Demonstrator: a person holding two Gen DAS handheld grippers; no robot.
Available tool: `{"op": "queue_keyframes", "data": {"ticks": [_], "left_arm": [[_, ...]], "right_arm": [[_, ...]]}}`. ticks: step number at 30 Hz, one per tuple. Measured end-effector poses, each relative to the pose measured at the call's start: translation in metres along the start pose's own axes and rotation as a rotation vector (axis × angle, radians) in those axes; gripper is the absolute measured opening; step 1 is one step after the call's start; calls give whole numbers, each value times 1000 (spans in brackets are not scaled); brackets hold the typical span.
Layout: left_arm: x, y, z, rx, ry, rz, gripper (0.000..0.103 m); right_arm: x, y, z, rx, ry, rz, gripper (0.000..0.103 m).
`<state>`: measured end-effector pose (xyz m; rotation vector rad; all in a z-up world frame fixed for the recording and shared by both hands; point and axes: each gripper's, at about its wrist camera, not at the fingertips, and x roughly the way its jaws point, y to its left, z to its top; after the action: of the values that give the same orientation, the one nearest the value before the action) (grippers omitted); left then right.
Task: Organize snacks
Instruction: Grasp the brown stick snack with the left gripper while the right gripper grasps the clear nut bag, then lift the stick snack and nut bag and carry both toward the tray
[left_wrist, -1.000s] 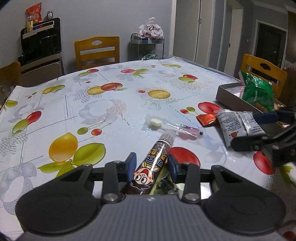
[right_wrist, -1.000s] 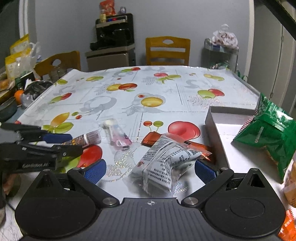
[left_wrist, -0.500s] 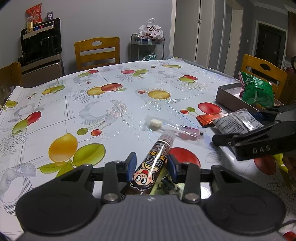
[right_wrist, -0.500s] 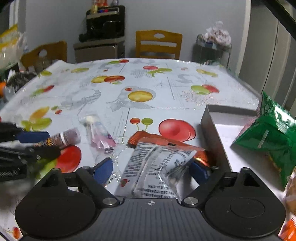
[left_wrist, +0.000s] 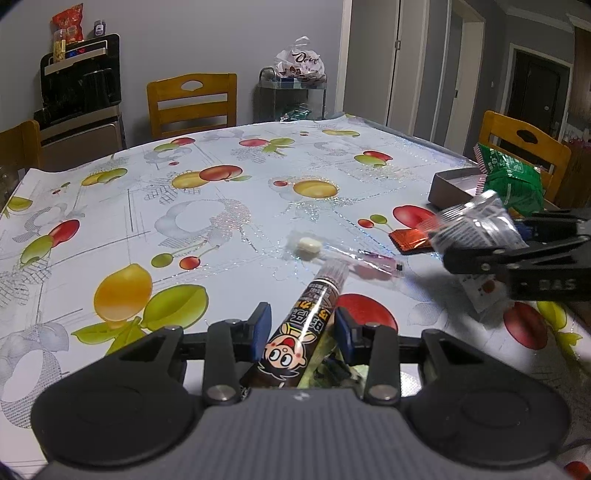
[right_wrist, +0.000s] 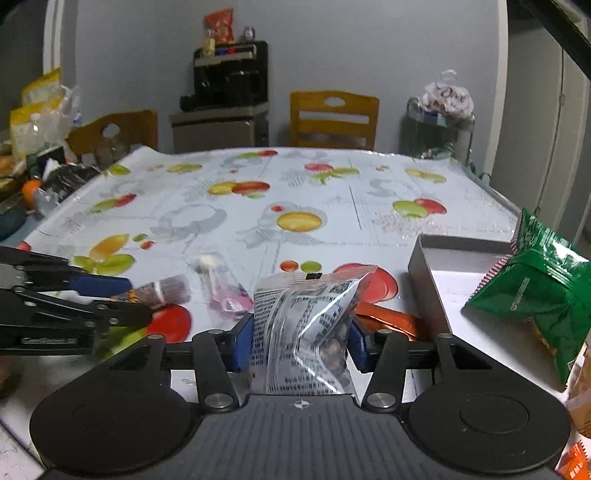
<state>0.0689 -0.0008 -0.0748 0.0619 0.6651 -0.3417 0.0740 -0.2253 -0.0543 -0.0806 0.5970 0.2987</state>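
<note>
Clear crinkly printed snack pouch (right_wrist: 306, 325) clamped in my just-closed right tool (right_wrist: 301, 341); grey open box (right_wrist: 424, 273) lies just right; left tool (left_wrist: 301, 326) grips brown cartoon tube (left_wrist: 303, 328).

Fruit-print tablecloth (left_wrist: 221, 221), wooden chair (left_wrist: 192, 103), black appliance (right_wrist: 231, 79), metal cart (left_wrist: 291, 96)

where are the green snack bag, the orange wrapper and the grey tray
green snack bag (right_wrist: 535, 291), right wrist view, middle of its front face
orange wrapper (left_wrist: 410, 238), left wrist view, middle of the flat packet
grey tray (right_wrist: 428, 284), right wrist view, its near left wall
</note>
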Motion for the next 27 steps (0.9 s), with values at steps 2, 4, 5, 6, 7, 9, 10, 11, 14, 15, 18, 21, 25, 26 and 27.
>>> {"op": "queue_keyframes", "data": {"ticks": [2, 4, 5, 6, 7, 9, 10, 11, 14, 15, 18, 21, 25, 26, 27], "left_arm": [[0, 0, 0, 2, -2, -5, 36], [1, 0, 0, 4, -3, -7, 36], [1, -1, 0, 5, -3, -8, 36], [1, -1, 0, 7, -4, -7, 36], [1, -1, 0, 8, -4, -6, 36], [2, -2, 0, 12, -4, -4, 36], [2, -2, 0, 13, -4, -3, 36], [2, -3, 0, 16, -4, -1, 36], [1, -7, -1, 37, -9, 4, 27], [1, -10, -1, 50, -11, 4, 25], [0, -17, -2, 81, -18, 23, 21], [-1, -18, -2, 76, -20, 30, 21], [-3, -17, -3, 61, -23, 45, 21], [-4, -18, -4, 61, -26, 52, 20], [-4, -18, -4, 61, -28, 55, 20]], "right_arm": [[-10, 0, -2, -5, -21, 13, 49], [-19, 1, -4, -16, -35, 28, 47], [-23, 2, -5, -20, -36, 38, 46], [-27, 2, -6, -22, -39, 51, 45], [-30, 3, -8, -24, -42, 61, 45], [-36, 4, -10, -33, -47, 71, 44], [-37, 4, -11, -34, -45, 75, 43], [-39, 4, -11, -29, -43, 80, 43], [-43, 2, -13, -12, -37, 102, 43], [-45, 2, -14, -11, -38, 105, 43], [-51, 0, -16, -6, -45, 112, 43], [-57, -4, -18, 2, -53, 115, 43], [-64, -9, -20, 15, -66, 118, 40], [-65, -10, -21, 15, -70, 117, 39], [-66, -11, -21, 14, -71, 115, 39]]}}
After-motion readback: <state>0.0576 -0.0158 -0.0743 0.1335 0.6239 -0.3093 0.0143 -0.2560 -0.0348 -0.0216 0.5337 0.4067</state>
